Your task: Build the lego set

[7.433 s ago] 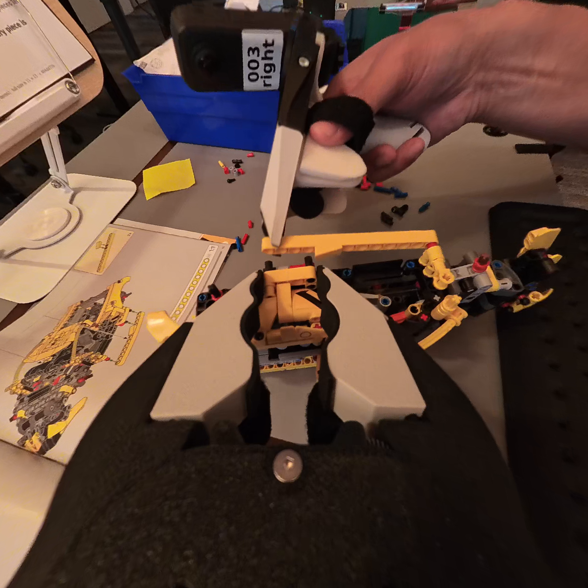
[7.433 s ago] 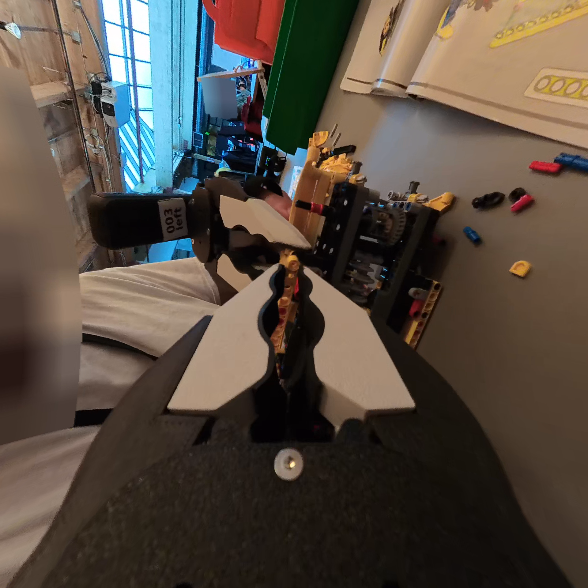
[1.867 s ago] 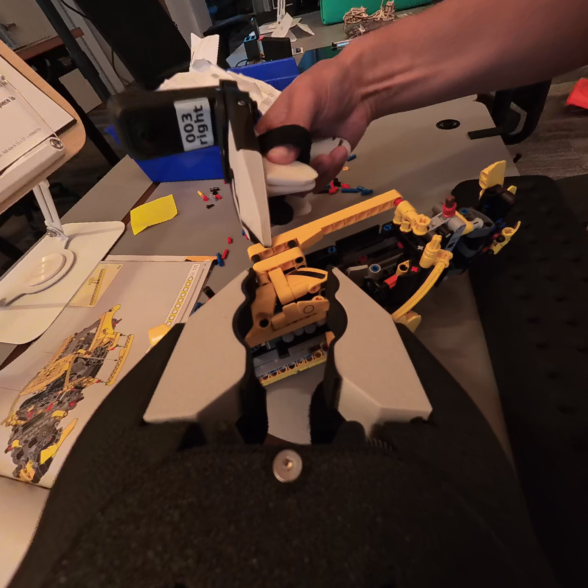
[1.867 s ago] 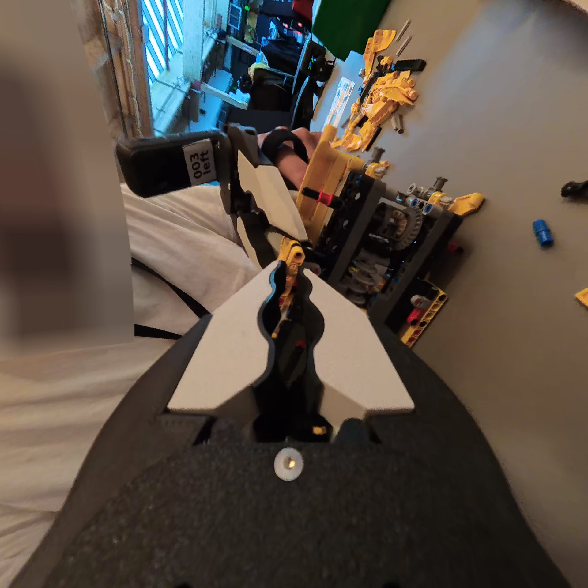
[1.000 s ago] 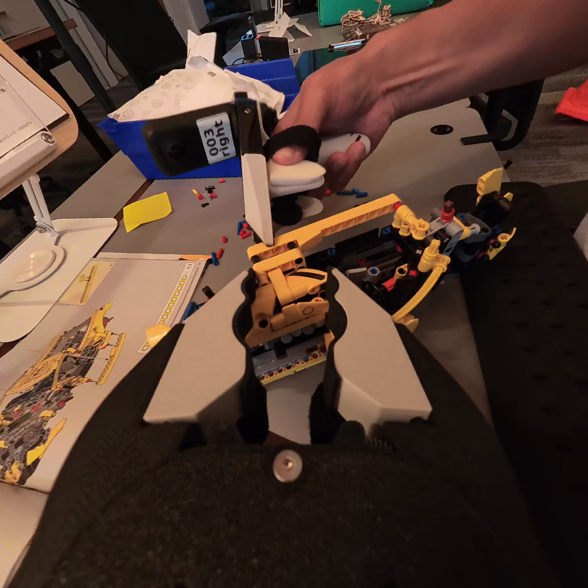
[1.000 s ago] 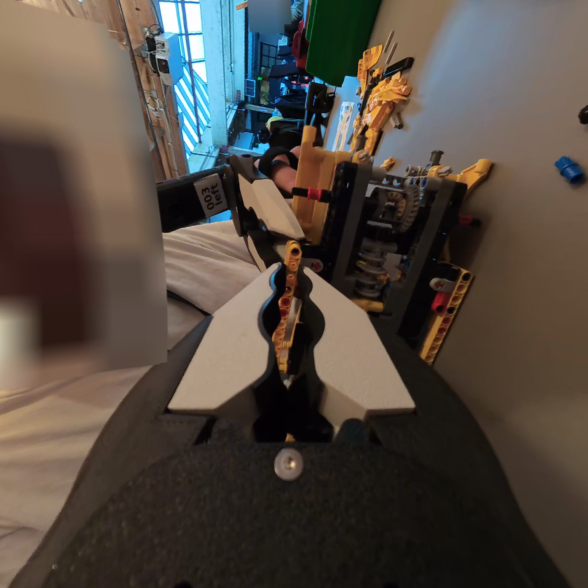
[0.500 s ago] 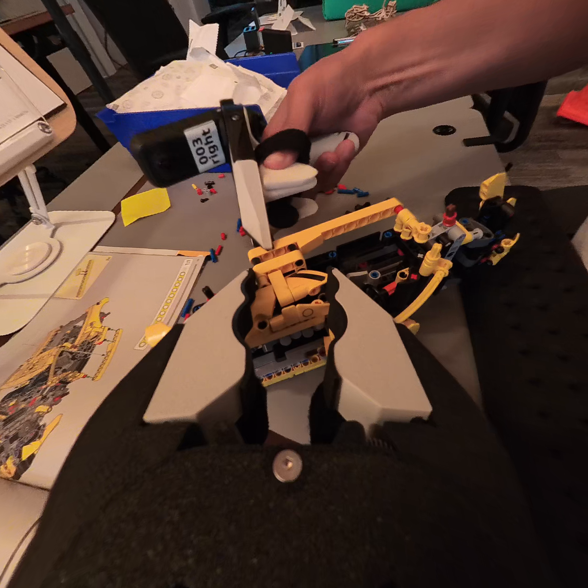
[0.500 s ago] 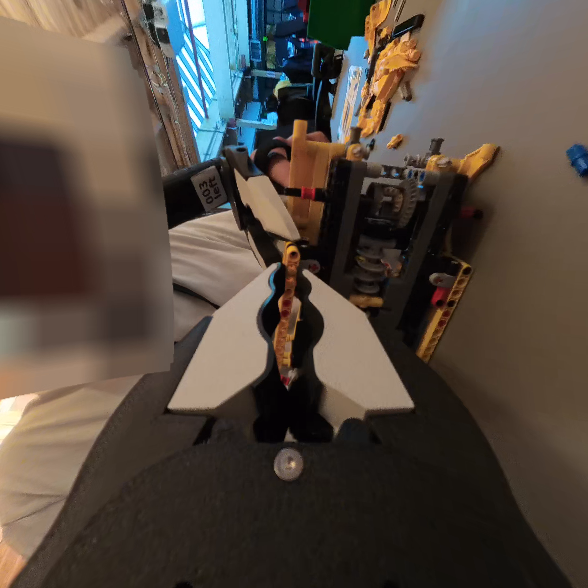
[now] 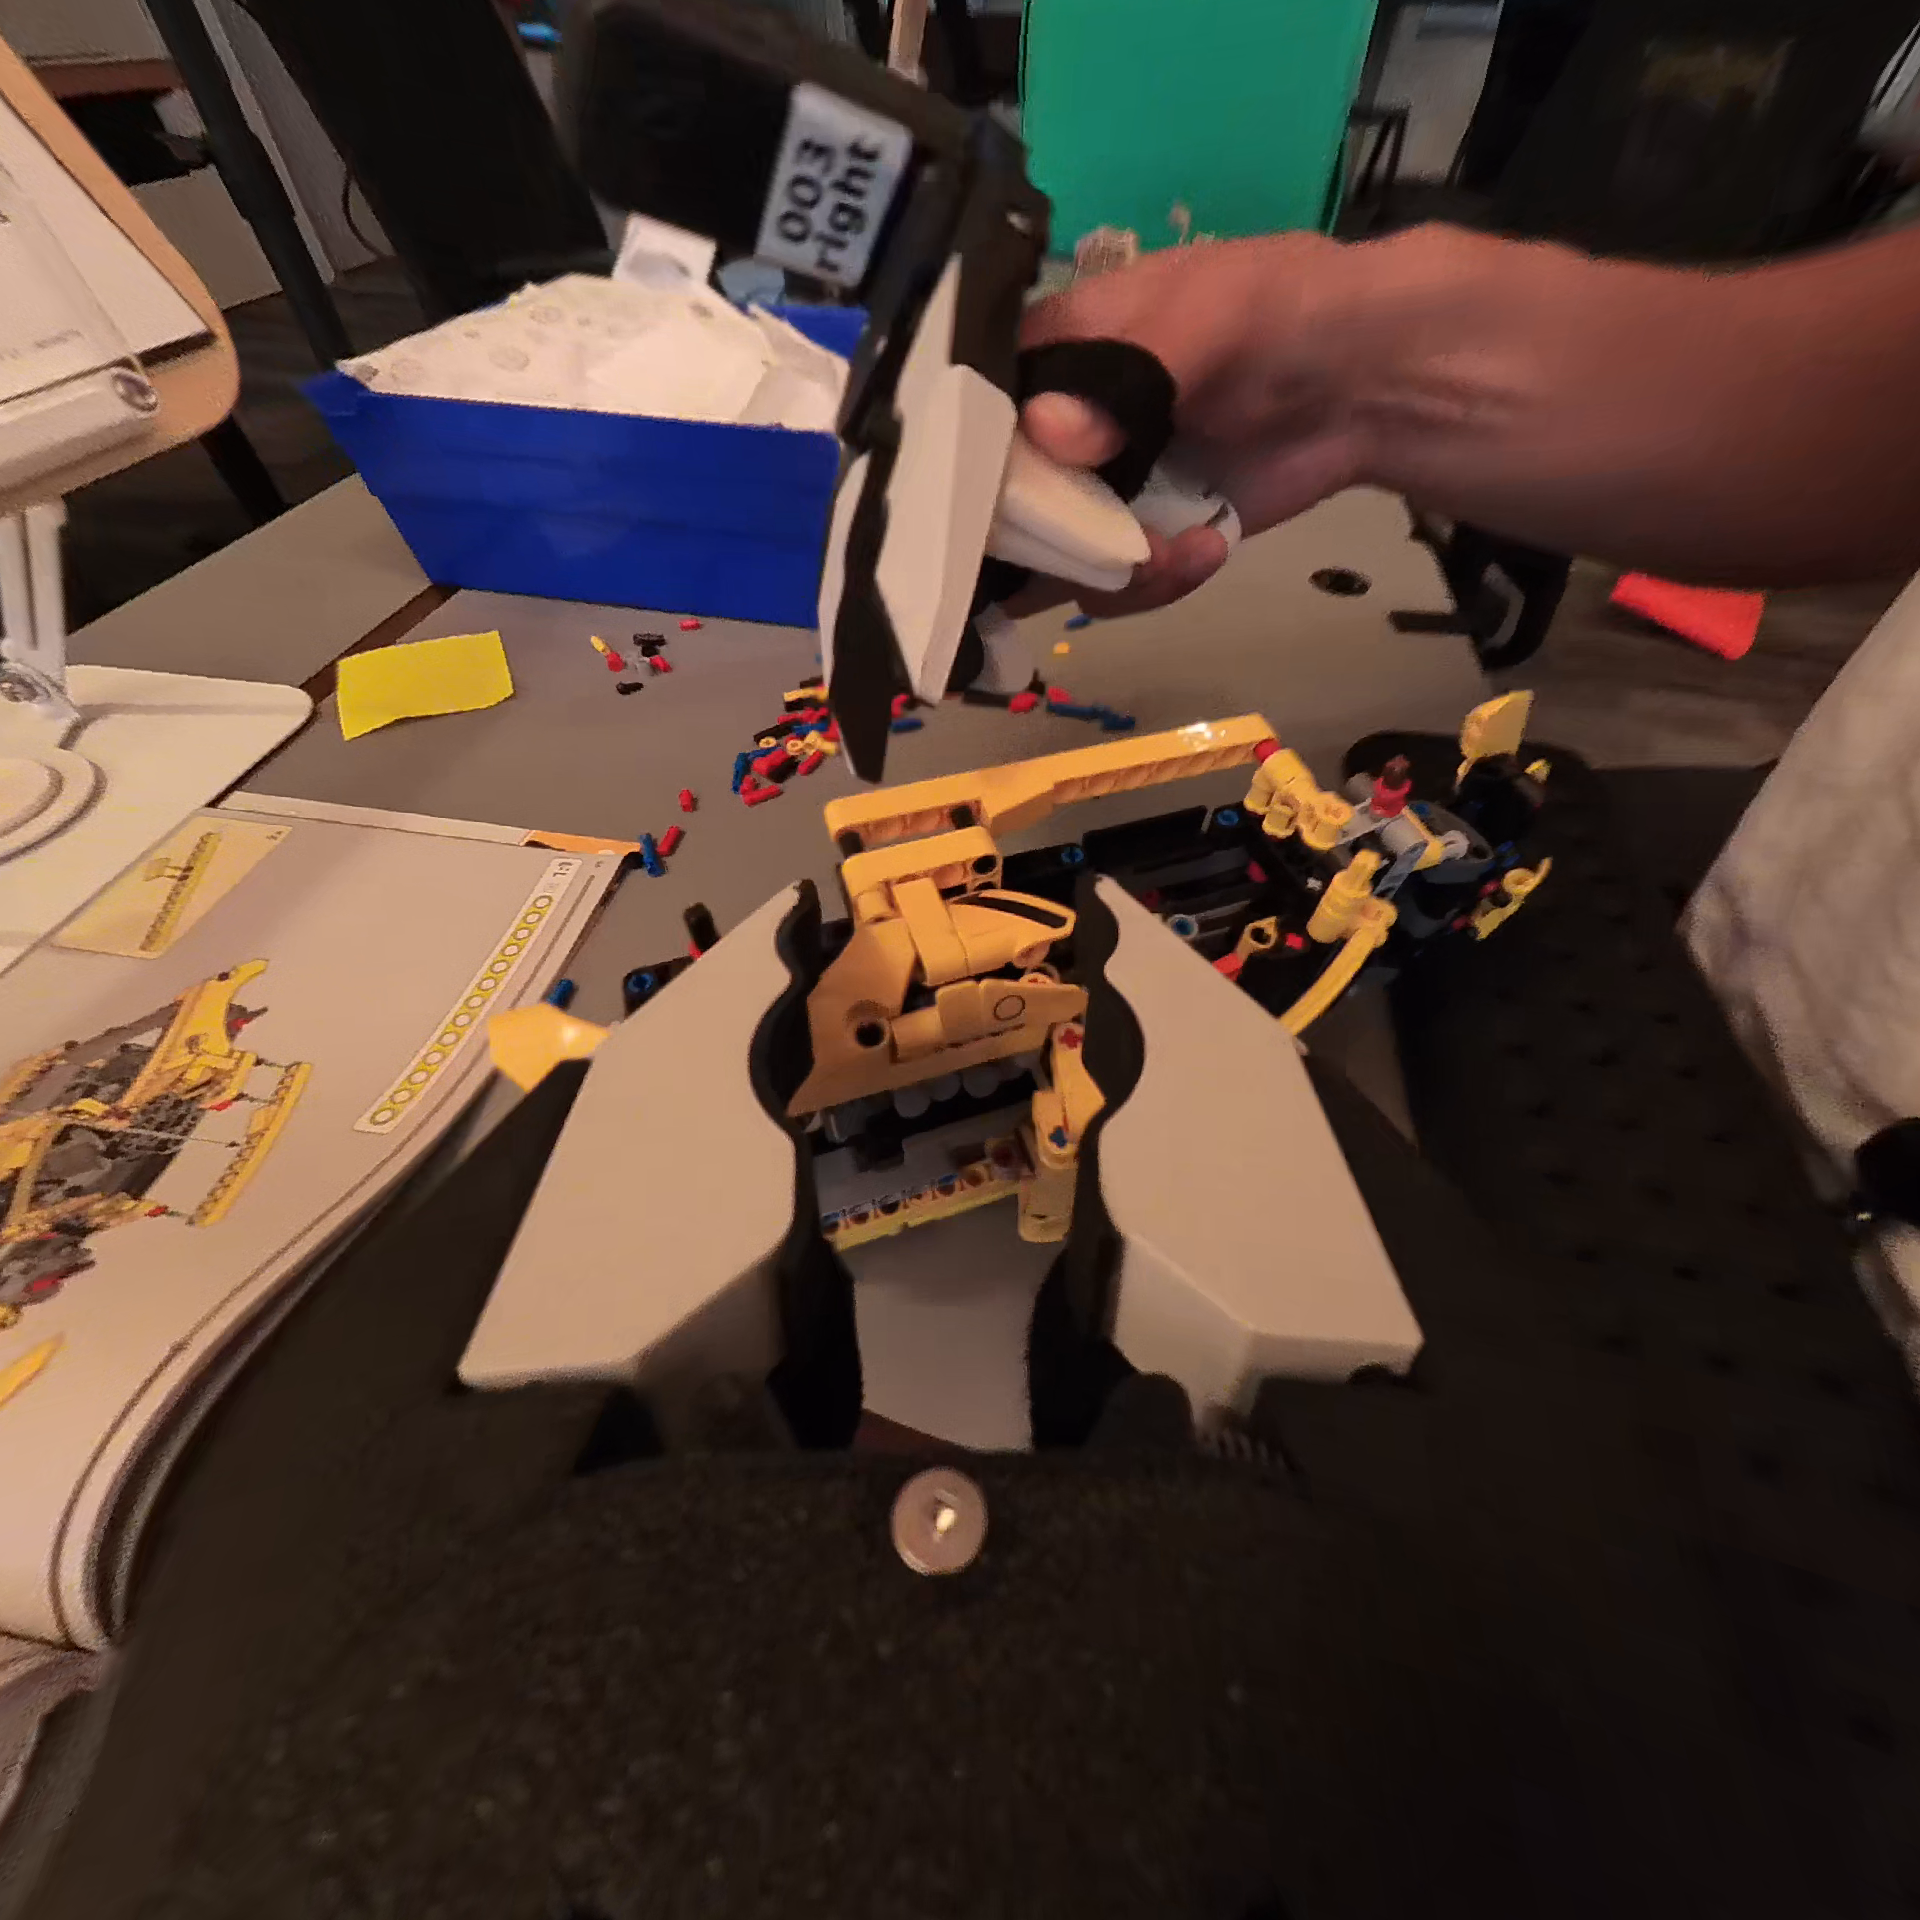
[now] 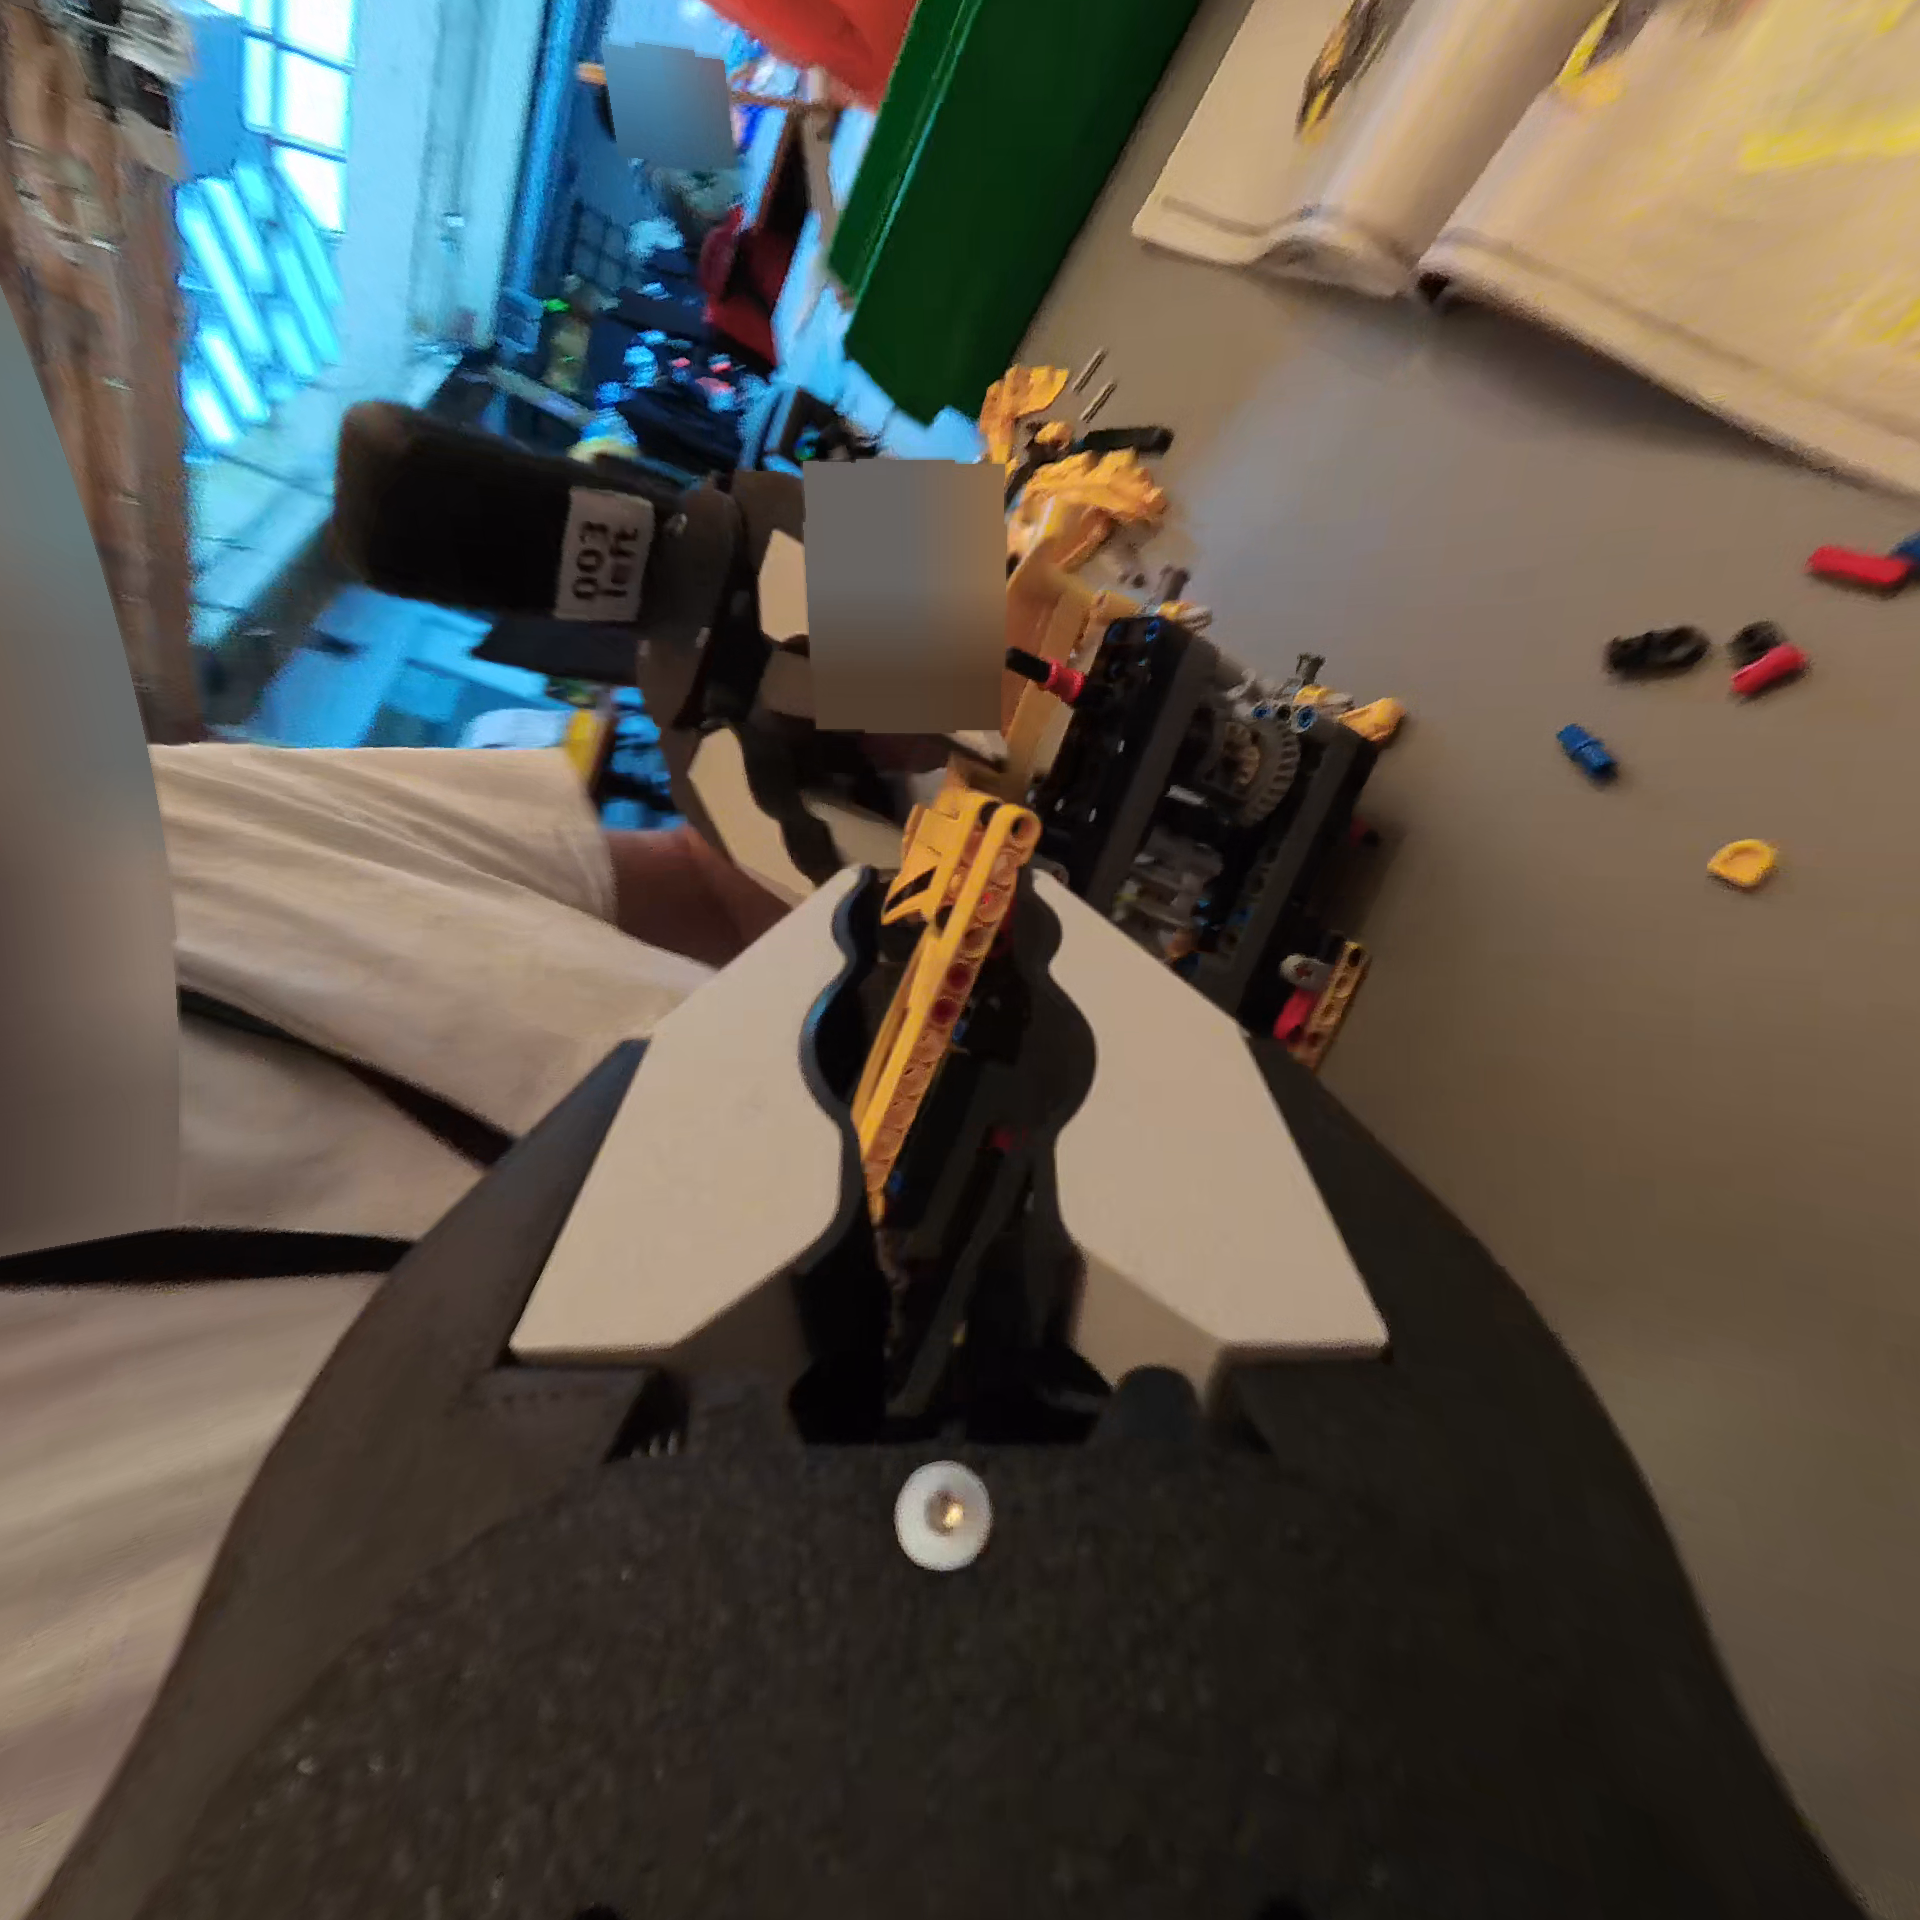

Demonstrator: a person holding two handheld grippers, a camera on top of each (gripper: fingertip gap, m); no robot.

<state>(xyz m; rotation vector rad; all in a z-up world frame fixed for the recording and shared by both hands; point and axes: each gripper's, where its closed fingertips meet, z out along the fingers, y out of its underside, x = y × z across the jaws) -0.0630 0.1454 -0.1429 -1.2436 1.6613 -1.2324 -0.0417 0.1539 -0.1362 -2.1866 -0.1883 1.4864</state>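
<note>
The yellow and black lego model (image 9: 1164, 862) lies on the grey table. My left gripper (image 9: 945, 894) is shut on its yellow cab (image 9: 935, 987) from both sides. A long yellow beam (image 9: 1091, 774) runs along the top of the model from the cab to the far end. My right gripper (image 9: 899, 727) hangs just above the cab end of that beam with its fingers apart and touching nothing. In the right wrist view the beam (image 10: 956, 956) shows in the gap of the open right gripper (image 10: 951, 883), with the model (image 10: 1174, 748) beyond it.
An open instruction booklet (image 9: 312, 987) lies left of the model. A blue bin (image 9: 592, 499) with paper stands at the back. Small loose pieces (image 9: 779, 748) and a yellow paper (image 9: 426, 681) lie between them. A black mat (image 9: 1662, 1143) lies on the right. My left and right fingertips are right by each other.
My right gripper has opened, let go of the long yellow beam and risen above it. The beam stays on the model. My left gripper still holds the cab.
</note>
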